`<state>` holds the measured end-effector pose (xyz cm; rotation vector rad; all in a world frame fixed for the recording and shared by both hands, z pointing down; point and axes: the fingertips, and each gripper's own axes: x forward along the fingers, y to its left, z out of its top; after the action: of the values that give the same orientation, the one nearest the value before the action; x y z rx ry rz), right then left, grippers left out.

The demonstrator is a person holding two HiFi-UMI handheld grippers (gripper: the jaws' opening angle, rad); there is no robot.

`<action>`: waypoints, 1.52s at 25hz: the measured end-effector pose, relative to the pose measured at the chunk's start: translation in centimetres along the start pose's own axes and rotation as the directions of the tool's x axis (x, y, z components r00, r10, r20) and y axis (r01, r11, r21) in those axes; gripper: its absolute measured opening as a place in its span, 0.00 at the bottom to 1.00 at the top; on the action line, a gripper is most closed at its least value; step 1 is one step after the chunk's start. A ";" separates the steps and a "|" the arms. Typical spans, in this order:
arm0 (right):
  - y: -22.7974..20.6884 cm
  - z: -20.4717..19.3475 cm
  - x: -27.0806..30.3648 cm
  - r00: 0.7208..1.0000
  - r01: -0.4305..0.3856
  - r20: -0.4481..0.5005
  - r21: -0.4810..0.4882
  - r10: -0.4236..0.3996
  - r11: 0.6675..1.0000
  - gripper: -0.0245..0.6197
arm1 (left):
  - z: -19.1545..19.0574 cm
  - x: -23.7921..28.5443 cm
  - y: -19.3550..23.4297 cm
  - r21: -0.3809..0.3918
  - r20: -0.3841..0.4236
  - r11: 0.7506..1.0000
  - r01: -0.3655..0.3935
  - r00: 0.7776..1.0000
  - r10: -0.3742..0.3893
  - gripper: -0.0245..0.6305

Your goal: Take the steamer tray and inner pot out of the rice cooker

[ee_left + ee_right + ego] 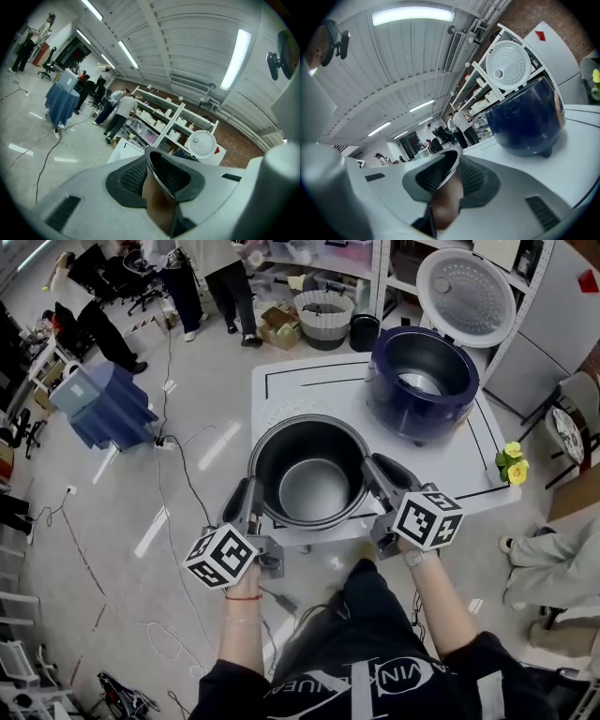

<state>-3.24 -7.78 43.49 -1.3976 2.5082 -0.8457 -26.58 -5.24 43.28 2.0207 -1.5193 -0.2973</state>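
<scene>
Dark-grey metal inner pot (314, 488) sits mid-frame in the head view, out of the rice cooker (441, 413) and over the near edge of the white table (309, 376). Can't tell whether its base touches the top. L gripper (251, 495) is at the pot's left rim and R gripper (375, 472) at its right rim, each w/ the marker cube toward the person. In the left gripper view the jaws (157, 180) are pinched on the thin pot wall, ribbed pads either side of it. The right gripper view shows the same: jaws (450, 180) clamped on the rim, one pad inside and one outside. The navy cooker stands upper right on the table, well apart from the pot, its white round lid (466, 284) tipped up and open – both also show upper right in the right gripper view (525, 122). Yellow flowers (512, 463) are at the table's right edge. Upper left of the head view has a blue-draped stand (103, 404) on the floor, w/ cables near it – people stand along the top.
</scene>
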 end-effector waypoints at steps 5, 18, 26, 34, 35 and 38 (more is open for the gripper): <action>0.1 -1.4 0.6 1.000 -0.014 -0.022 0.006 0.015 1.000 0.16 | -1.0 -0.4 1.6 -0.018 -0.020 1.000 -0.026 0.999 0.025 0.16; -0.4 -3.7 2.0 0.996 -0.032 -0.079 0.020 0.034 0.999 0.16 | -1.2 -0.4 3.4 -0.008 -0.026 0.998 -0.070 0.997 0.070 0.16; -0.4 -4.3 2.3 0.994 -0.048 -0.098 0.012 0.049 0.999 0.16 | -1.7 -0.3 4.3 0.006 -0.039 0.996 -0.087 0.995 0.088 0.16; -0.4 -4.3 2.4 0.993 -0.058 -0.104 -0.017 0.056 0.998 0.15 | -1.8 -0.4 4.6 0.016 -0.038 0.996 -0.084 0.996 0.085 0.15; -0.4 -4.2 2.4 0.993 -0.061 -0.105 -0.023 0.059 0.998 0.15 | -1.8 -0.4 4.6 0.019 -0.038 0.997 -0.081 0.996 0.082 0.15; -0.5 -4.2 2.5 0.991 -0.075 -0.114 -0.046 0.069 0.996 0.15 | -1.8 -0.3 4.6 0.044 -0.043 0.996 -0.074 0.996 0.076 0.15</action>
<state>-5.92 -8.31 47.62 -1.2993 2.6642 -0.8766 -29.44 -5.24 47.35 1.9840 -1.5823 -0.1903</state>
